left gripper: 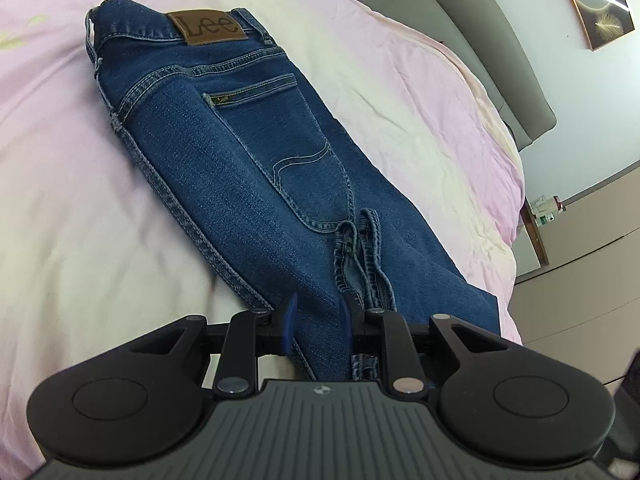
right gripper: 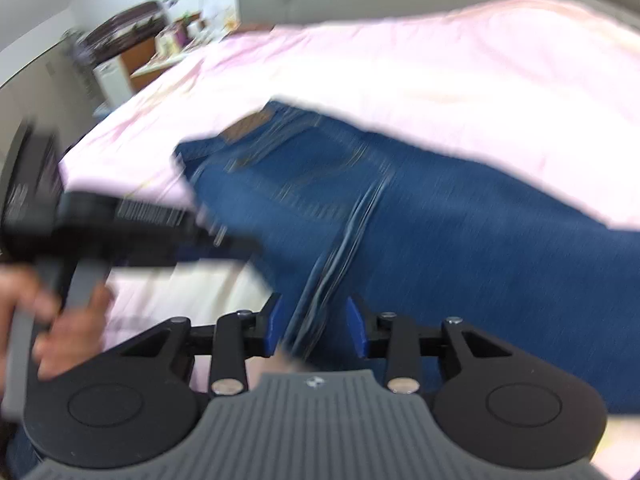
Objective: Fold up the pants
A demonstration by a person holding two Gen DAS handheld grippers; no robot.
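Jeans (right gripper: 400, 208) motion-blurred, hems hidden behind right gripper (right gripper: 316, 328)

A pink-sheeted bed (left gripper: 400, 80) meets a grey headboard (left gripper: 480, 20) beneath a framed picture (left gripper: 592, 0).

Motion blur smears the right wrist view: the jeans (right gripper: 440, 220) lose their stitching and the waist patch is unreadable there. At nine o'clock, the left gripper (right gripper: 132, 232) streaks into a dark shape, its fingers indistinct, and the hand (right gripper: 52, 328) gripping its handle is cut by the frame edge. In the left wrist view, the jeans' near end vanishes beneath the gripper body at six o'clock.
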